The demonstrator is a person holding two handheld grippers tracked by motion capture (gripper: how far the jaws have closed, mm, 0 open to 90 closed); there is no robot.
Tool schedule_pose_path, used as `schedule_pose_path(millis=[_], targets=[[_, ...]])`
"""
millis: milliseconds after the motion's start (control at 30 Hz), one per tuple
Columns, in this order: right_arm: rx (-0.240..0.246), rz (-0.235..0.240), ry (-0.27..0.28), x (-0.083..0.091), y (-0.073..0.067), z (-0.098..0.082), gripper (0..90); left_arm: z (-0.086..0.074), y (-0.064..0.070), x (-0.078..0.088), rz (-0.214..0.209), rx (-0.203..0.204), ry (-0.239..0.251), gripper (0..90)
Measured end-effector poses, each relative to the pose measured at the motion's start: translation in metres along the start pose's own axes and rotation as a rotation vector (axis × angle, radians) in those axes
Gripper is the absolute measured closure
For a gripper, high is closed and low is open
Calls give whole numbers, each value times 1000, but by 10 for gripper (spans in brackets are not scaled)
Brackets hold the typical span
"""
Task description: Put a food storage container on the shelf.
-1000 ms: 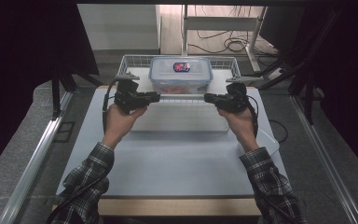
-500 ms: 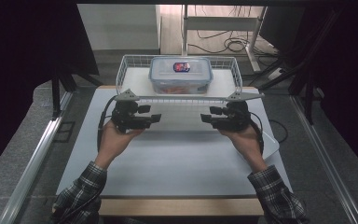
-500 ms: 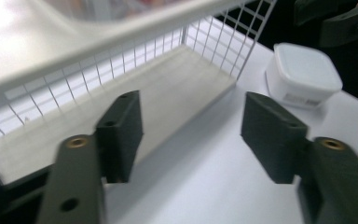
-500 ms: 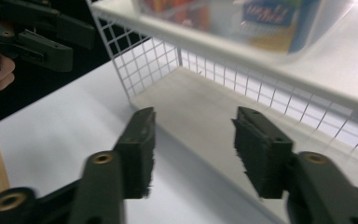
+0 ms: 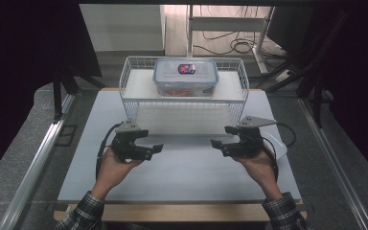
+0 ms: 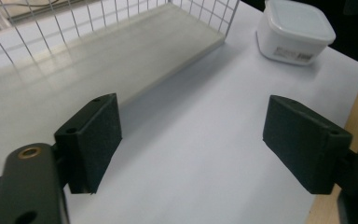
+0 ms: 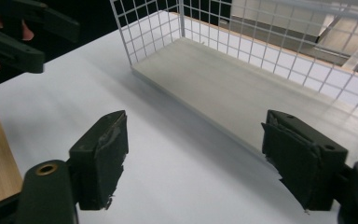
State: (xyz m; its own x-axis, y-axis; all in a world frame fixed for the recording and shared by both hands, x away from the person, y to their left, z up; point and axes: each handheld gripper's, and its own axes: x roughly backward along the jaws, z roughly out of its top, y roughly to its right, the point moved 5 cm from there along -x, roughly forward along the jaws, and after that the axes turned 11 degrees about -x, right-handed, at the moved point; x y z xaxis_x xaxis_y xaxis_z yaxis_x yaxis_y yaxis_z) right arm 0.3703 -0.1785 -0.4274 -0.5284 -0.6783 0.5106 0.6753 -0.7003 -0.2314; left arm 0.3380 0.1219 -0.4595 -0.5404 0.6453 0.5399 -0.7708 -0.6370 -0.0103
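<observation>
A white wire rack (image 5: 184,103) stands at the back middle of the white table (image 5: 182,175), with a clear lidded box (image 5: 186,76) on its top shelf. My left gripper (image 5: 152,149) hovers in front of the rack's left leg and my right gripper (image 5: 219,145) in front of its right leg, their tips pointing at each other. Both have just been opening and stand open with nothing between the jaws. The left gripper (image 6: 191,140) looks across the table beside the rack's bottom board (image 6: 116,60). Past the right gripper (image 7: 196,158) lie the same board (image 7: 242,98) and wire rack (image 7: 149,28).
A small white lidded tub (image 6: 296,30) sits on the table at the right, just behind the right hand (image 5: 281,152). The table's wooden front edge (image 5: 182,211) runs close to the person's sleeves. The other gripper (image 7: 14,32) shows far off in the right gripper view.
Both hands have drawn back from the rack's top toward the person and sunk lower. Both grippers' jaws have opened; the rack and the box have stayed in place.
</observation>
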Motion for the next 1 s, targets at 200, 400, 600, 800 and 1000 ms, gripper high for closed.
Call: schedule_pose_path(millis=[200,400,600,800,1000], targets=[[-21,-12,5,2,6,-20,144,-22,11,-2,-6,15,5,162],[-20,-21,-10,-2,7,-43,92,-41,18,-1,-12,50,27,125],[36,-21,-32,-2,3,-66,68,-66,28,-7,25,31,-3,69],[56,-28,-60,-6,2,-82,61,-79,29,-9,69,-8,-21,41],[51,-18,-113,-17,3,-94,60,-86,28,-15,77,-44,-40,40]])
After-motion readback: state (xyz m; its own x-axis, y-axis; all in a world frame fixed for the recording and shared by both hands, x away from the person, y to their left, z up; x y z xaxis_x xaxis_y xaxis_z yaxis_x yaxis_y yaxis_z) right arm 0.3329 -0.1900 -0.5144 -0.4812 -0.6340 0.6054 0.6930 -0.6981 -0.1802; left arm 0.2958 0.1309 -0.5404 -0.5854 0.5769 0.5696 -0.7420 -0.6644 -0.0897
